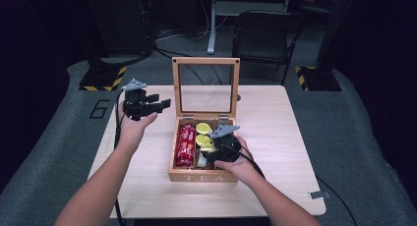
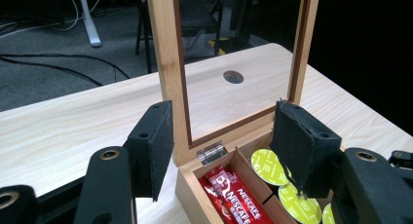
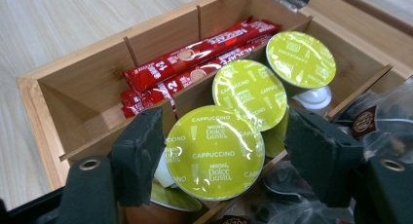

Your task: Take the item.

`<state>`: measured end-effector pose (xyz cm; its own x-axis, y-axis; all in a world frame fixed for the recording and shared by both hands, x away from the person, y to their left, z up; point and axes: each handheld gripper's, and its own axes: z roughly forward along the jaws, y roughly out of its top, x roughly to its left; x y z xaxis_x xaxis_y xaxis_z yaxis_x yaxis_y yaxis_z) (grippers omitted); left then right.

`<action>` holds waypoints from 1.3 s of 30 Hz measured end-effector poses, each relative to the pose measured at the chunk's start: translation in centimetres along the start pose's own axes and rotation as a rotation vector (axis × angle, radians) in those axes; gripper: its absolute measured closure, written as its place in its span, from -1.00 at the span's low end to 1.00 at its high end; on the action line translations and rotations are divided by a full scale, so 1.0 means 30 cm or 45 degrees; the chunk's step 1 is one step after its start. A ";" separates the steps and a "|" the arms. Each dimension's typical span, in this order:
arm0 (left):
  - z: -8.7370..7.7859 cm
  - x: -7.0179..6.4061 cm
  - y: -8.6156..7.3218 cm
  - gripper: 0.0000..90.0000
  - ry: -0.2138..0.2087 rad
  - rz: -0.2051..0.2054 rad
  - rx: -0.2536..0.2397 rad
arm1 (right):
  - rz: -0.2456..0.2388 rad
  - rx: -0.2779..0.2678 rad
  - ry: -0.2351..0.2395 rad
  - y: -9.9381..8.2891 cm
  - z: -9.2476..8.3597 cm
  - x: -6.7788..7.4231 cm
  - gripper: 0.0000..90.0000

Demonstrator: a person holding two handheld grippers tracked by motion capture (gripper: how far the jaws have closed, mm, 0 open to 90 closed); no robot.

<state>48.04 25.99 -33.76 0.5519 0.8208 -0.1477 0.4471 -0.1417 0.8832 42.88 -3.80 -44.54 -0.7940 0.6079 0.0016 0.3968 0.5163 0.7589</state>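
In the high view the right tool (image 1: 216, 155) and its hand cover the near end of the wooden box (image 1: 202, 176), low in the middle of the frame, hiding the front pod. The right gripper view shows that green-lidded coffee pod (image 3: 214, 153) in the box's middle compartment, between the parted jaws, untouched by either pad; the tool is released. Dark wrapped packets (image 3: 375, 119) at the right edge are hard to make out. Red sachets (image 3: 195, 58) fill the neighbouring compartment. The left tool (image 1: 160, 104) hovers empty at middle left, jaws half apart, beside the upright glass lid (image 2: 168, 63).
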 end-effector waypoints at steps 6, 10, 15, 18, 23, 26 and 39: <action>-0.003 0.003 -0.001 -0.09 0.004 -0.020 -0.003 | -0.012 0.015 0.005 -0.004 0.009 0.004 -0.33; -0.001 0.004 -0.001 -0.09 0.003 -0.022 -0.003 | -0.018 0.009 0.003 -0.005 0.013 0.004 -0.33; -0.001 0.004 -0.001 -0.09 0.001 -0.023 0.000 | -0.035 0.011 0.012 -0.004 0.021 0.007 -0.33; -0.001 0.004 -0.002 -0.09 0.003 -0.025 0.000 | -0.043 0.013 0.020 -0.004 0.027 0.013 -0.33; -0.001 0.004 0.000 -0.10 -0.006 -0.016 -0.005 | -0.065 0.022 0.009 -0.004 0.036 0.020 -0.32; -0.002 0.004 0.000 -0.10 -0.004 -0.023 -0.006 | -0.074 0.037 0.009 -0.006 0.040 0.018 -0.31; -0.003 0.006 0.000 -0.10 0.000 -0.029 -0.012 | -0.081 0.049 -0.003 -0.008 0.040 0.014 -0.19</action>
<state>48.07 26.17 -33.76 0.5415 0.8238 -0.1676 0.4528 -0.1178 0.8838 43.00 -2.94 -45.51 -0.8170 0.5746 -0.0475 0.3630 0.5766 0.7320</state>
